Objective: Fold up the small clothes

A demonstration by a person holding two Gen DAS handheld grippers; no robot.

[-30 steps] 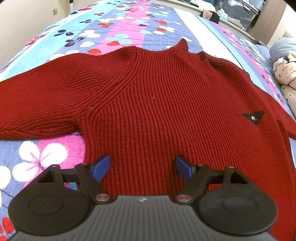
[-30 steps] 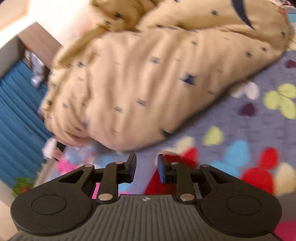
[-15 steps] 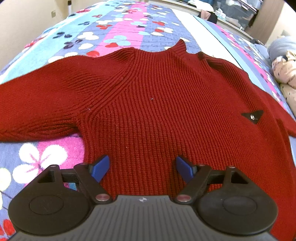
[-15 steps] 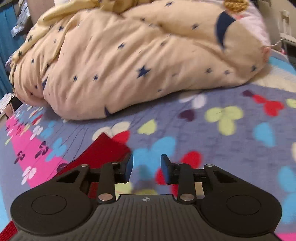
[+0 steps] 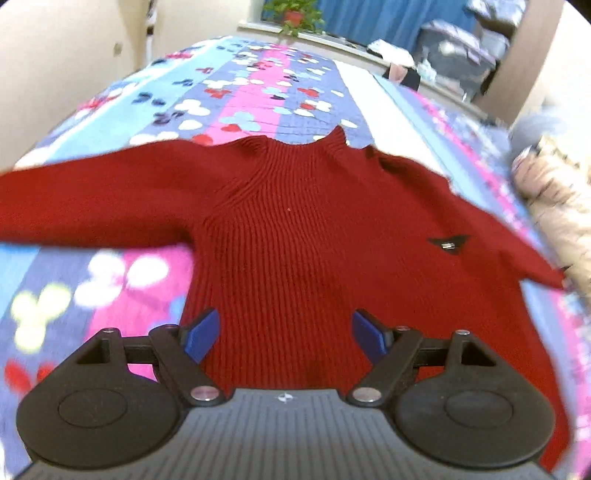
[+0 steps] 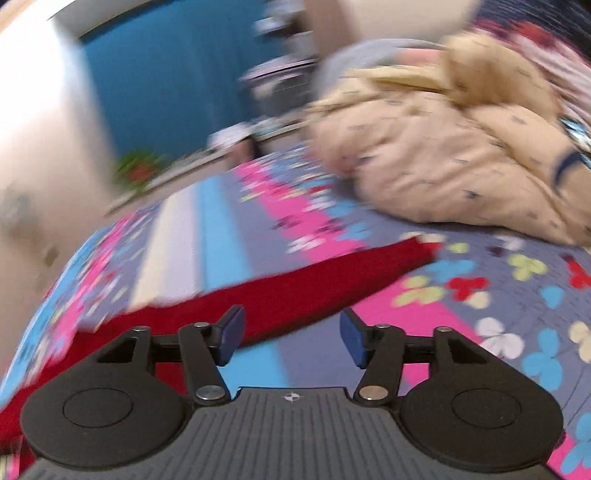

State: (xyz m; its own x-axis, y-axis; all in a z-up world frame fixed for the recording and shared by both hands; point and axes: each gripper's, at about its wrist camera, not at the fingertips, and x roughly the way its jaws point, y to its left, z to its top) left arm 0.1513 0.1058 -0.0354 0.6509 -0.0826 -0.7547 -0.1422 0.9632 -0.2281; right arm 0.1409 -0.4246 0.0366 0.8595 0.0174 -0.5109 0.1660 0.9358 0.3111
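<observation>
Red sweater (image 5: 295, 229) fills left view; right adds beige bedding (image 6: 461, 166).

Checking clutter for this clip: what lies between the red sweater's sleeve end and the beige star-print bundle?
Right wrist view: only bare floral bedspread separates the red ribbed-knit sweater's sleeve end from the beige star-print fabric bundle.

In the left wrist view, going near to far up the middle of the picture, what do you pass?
Left tool, open → red sweater, laid flat with its collar at the far end → flowered bedspread → potted plant on the sill, before the blue curtain.
</observation>
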